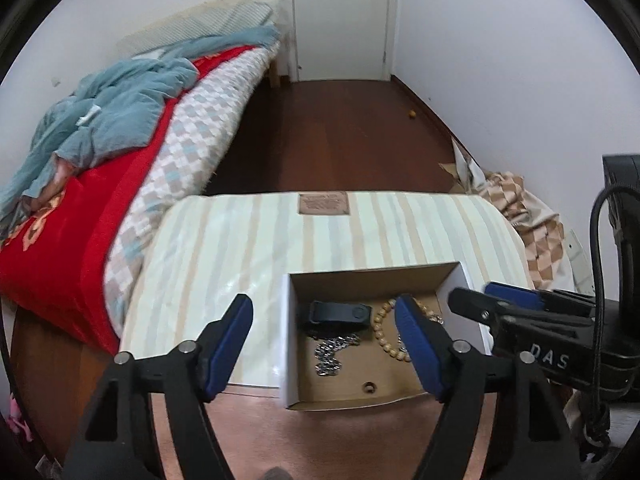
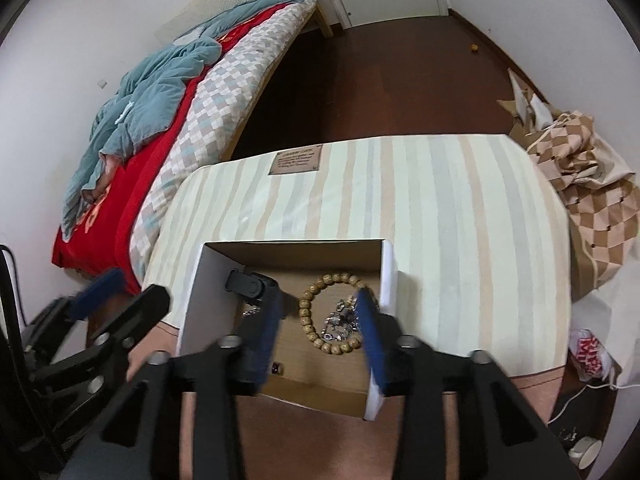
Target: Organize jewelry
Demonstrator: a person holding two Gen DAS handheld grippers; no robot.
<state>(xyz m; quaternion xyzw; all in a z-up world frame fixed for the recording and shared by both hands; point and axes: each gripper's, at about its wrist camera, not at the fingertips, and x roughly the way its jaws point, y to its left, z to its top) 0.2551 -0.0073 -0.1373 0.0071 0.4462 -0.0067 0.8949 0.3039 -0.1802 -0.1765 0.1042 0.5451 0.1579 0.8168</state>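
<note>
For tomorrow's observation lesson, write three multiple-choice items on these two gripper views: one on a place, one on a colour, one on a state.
1. Where does the wooden bead bracelet lie?
A. in the cardboard box
B. on the bed
C. on the floor

2. What colour are the gripper finger pads?
A. red
B. blue
C. green

3. How is the right gripper?
A. shut on the bracelet
B. shut, empty
C. open over the box

Answers: 1 A, beads rest on the box floor; 2 B, blue pads show in both views; 3 C, fingers stand apart, gripping nothing.

Box (image 2: 288,258) on table (image 2: 460,216); bead bracelet (image 2: 320,292) inside.
</note>
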